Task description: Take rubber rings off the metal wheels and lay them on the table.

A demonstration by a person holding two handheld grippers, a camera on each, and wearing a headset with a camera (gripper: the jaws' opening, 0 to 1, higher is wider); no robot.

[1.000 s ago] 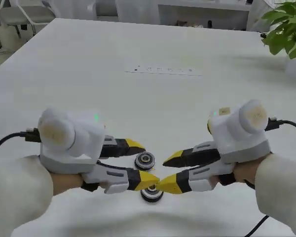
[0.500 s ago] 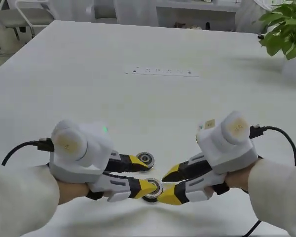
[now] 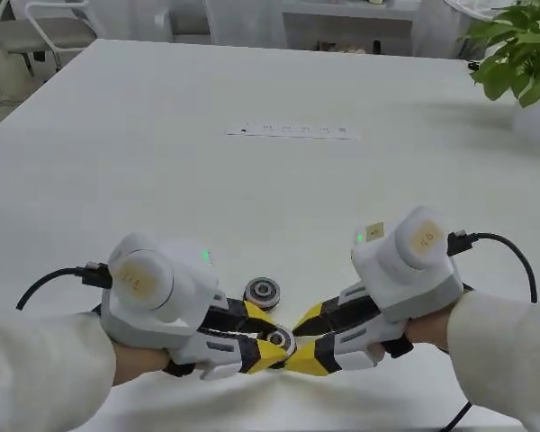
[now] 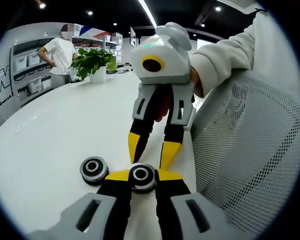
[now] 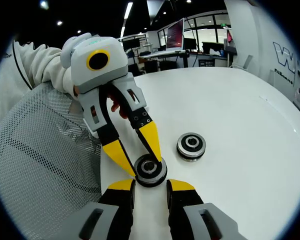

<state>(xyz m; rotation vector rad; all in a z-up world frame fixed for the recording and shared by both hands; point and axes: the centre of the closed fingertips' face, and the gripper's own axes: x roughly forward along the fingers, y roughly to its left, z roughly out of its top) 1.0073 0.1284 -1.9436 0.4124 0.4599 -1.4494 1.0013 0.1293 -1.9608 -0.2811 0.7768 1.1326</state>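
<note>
Two metal wheels with black rubber rings lie near the white table's [image 3: 252, 198] front edge. The nearer wheel [image 3: 279, 340] [image 4: 142, 177] [image 5: 150, 171] sits between the yellow tips of my left gripper [image 3: 268, 335] [image 4: 142, 175], which is shut on it. My right gripper [image 3: 297, 340] [image 5: 151, 185] faces it from the other side. It is open, with its tips just short of that wheel and nothing between them. The second wheel [image 3: 263, 292] [image 4: 94, 170] [image 5: 191, 146] lies free a little farther in.
A flush socket strip [image 3: 292, 130] is set into the table's middle. A potted plant [image 3: 517, 45] stands at the far right corner. A mesh chair back [image 4: 250, 150] is close behind the near edge. A person [image 4: 60, 50] stands far off.
My left gripper's jaws, wide apart a second ago, have come together on the nearer wheel. Both grippers have drawn slightly closer to the front edge. The second wheel has stayed put.
</note>
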